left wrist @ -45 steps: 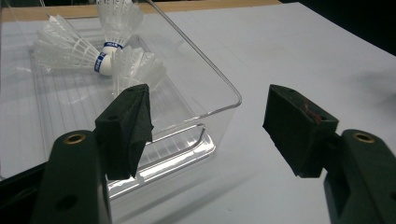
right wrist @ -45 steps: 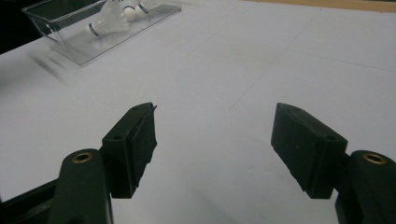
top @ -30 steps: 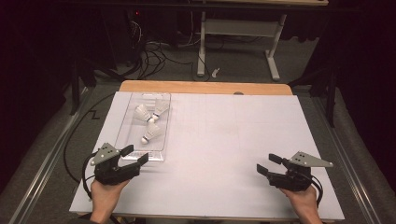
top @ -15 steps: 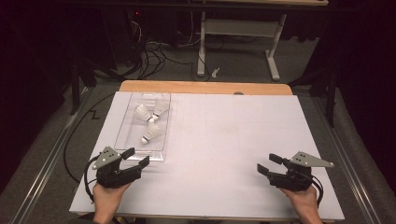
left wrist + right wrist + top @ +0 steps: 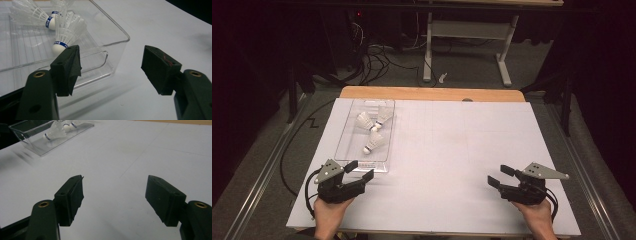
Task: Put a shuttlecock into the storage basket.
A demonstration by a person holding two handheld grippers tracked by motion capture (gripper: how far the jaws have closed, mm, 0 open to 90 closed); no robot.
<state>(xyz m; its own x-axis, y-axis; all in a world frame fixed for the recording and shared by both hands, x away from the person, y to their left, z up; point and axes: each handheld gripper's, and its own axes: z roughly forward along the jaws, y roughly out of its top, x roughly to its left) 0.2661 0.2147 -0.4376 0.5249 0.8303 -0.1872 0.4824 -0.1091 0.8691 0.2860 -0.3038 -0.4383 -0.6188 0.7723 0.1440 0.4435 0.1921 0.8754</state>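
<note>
Resting just short of a clear, ribbed plastic tray [image 5: 343,145], the left gripper [image 5: 360,170] has its matte black jaws spread wide, one pad [image 5: 67,67] near the tray's rounded front corner. Three feathered shuttlecocks [image 5: 373,144] (white cork tips, blue bands) lie inside the tray. The right gripper [image 5: 500,176] sits well apart on the smooth white table [image 5: 452,150], jaws equally wide and holding nothing.
</note>
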